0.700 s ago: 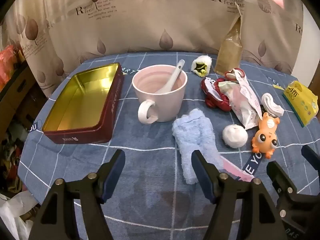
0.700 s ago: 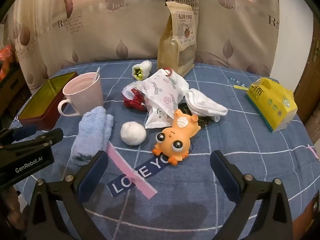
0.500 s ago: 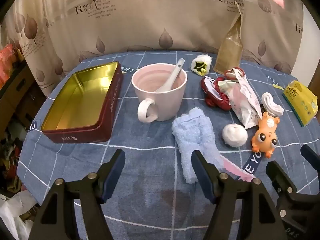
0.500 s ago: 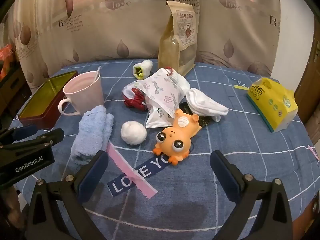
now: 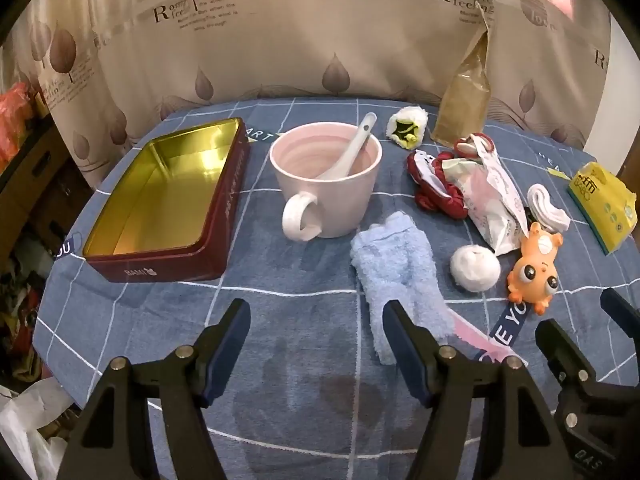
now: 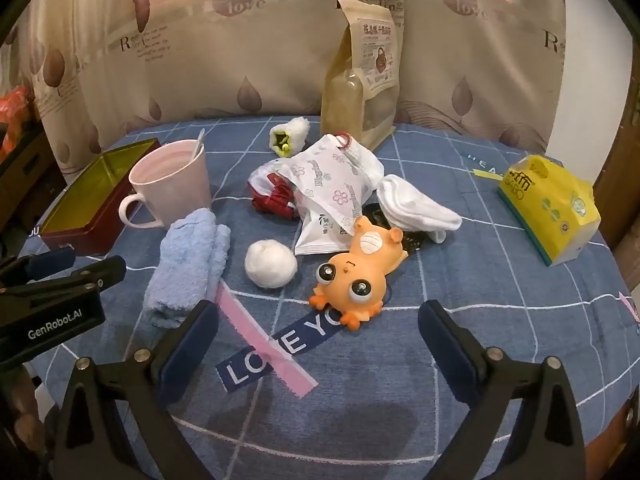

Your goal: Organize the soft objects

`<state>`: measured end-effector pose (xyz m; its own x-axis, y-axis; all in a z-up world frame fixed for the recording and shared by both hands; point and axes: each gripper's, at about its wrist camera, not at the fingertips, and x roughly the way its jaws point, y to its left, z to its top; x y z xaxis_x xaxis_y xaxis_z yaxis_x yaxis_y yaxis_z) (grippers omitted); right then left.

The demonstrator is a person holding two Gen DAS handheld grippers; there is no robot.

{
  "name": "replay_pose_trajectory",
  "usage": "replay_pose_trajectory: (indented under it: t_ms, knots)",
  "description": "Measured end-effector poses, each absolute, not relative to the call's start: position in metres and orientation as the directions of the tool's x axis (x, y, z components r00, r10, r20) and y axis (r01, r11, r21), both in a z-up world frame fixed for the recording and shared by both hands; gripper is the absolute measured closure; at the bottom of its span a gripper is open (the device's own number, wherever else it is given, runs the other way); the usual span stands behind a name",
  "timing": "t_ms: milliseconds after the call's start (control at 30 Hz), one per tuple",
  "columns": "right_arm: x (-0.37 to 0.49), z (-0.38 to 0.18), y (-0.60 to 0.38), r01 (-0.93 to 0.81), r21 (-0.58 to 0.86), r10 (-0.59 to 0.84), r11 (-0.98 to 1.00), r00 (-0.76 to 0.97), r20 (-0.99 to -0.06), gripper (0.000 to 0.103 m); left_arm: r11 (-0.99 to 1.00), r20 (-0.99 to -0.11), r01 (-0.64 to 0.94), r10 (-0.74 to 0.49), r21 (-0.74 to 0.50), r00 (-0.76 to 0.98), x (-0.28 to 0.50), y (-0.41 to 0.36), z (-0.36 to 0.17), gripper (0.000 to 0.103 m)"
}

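An open red tin (image 5: 224,196) with a gold inside is seen at the far left; a white spoon (image 5: 348,152) stands in the pink mug (image 5: 332,200) beside it; "LOVE YO" is read on the tablecloth (image 6: 280,344); the blue towel (image 5: 396,264) lies near the mug; both the left gripper (image 5: 316,336) and right gripper (image 6: 318,338) are held wide open, empty.

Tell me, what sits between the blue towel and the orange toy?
A white ball lies between the towel and the toy, touching neither; the right wrist view shows it best.
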<state>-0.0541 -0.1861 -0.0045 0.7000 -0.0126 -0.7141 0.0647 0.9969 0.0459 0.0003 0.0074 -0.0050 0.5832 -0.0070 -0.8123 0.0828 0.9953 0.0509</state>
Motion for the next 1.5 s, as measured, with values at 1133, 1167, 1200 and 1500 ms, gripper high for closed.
replay_pose_trajectory:
  t_ms: [1133, 1167, 1200, 1500]
  knots:
    - [-0.0539, -0.0084, -0.1914, 0.069, 0.048, -0.013, 0.996, 0.685, -0.728, 0.026, 0.995, -0.811, 0.085, -0.003, 0.057, 0.586, -0.0004, 0.0076, -0.0006, 0.033]
    - [-0.0543, -0.0090, -0.1915, 0.068, 0.048, -0.012, 0.997, 0.684, -0.729, 0.026, 0.995, -0.810, 0.085, -0.004, 0.057, 0.586, -0.0010, 0.0071, -0.0016, 0.033]
    - [-0.0541, -0.0091, -0.1917, 0.068, 0.047, -0.012, 0.997, 0.683, -0.730, 0.027, 0.995, -0.811, 0.084, -0.004, 0.057, 0.586, -0.0009, 0.0074, -0.0014, 0.033]
    - [-0.0536, -0.0093, -0.1906, 0.064, 0.053, -0.005, 0.997, 0.680, -0.733, 0.029, 0.995, -0.810, 0.086, -0.004, 0.058, 0.586, -0.0010, 0.0070, -0.0017, 0.033]
